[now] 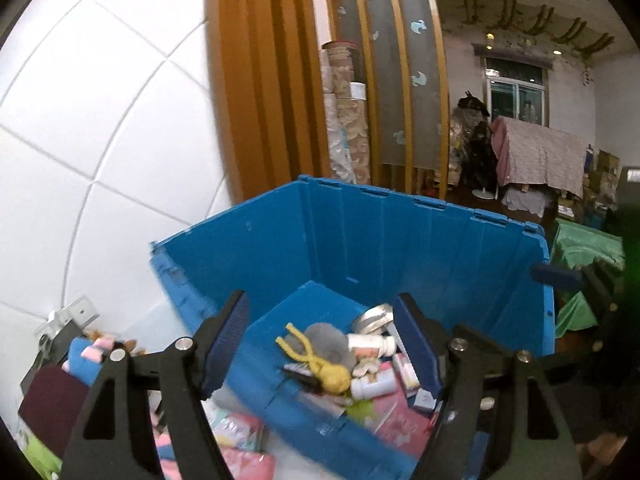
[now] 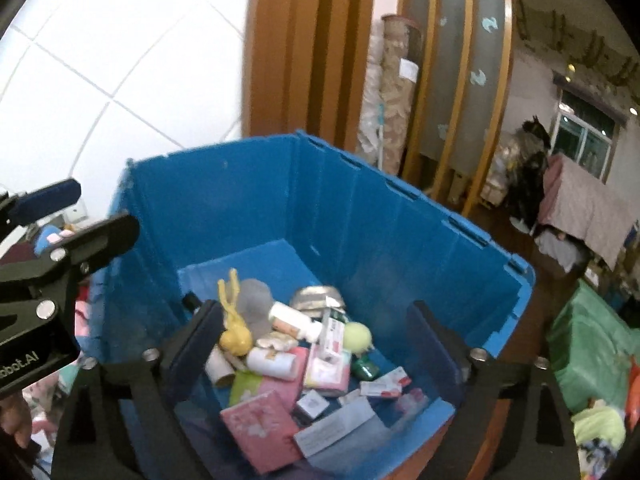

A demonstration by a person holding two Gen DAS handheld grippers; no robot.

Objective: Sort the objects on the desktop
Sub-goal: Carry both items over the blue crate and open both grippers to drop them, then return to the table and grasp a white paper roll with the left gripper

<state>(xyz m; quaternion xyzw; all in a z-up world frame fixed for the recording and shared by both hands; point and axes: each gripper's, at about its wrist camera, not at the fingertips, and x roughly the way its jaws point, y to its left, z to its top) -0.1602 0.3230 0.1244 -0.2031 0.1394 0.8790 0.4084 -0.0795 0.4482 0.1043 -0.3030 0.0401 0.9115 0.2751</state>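
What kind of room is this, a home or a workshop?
Probably a lived-in home. A cloth hangs drying near a barred window, rolls of patterned material lean by a wooden screen, and a blue bin holds household odds and ends.

My left black two-finger gripper with blue ribbed pads [image 1: 322, 344] points forward and somewhat downward, jaws spread apart with nothing pressed between the pads. My right black two-finger gripper with dark pads [image 2: 314, 348] tilts down too, jaws wide and empty. Seen from the right wrist, the left gripper sits at far left, a hand [image 2: 16, 420] beneath it.
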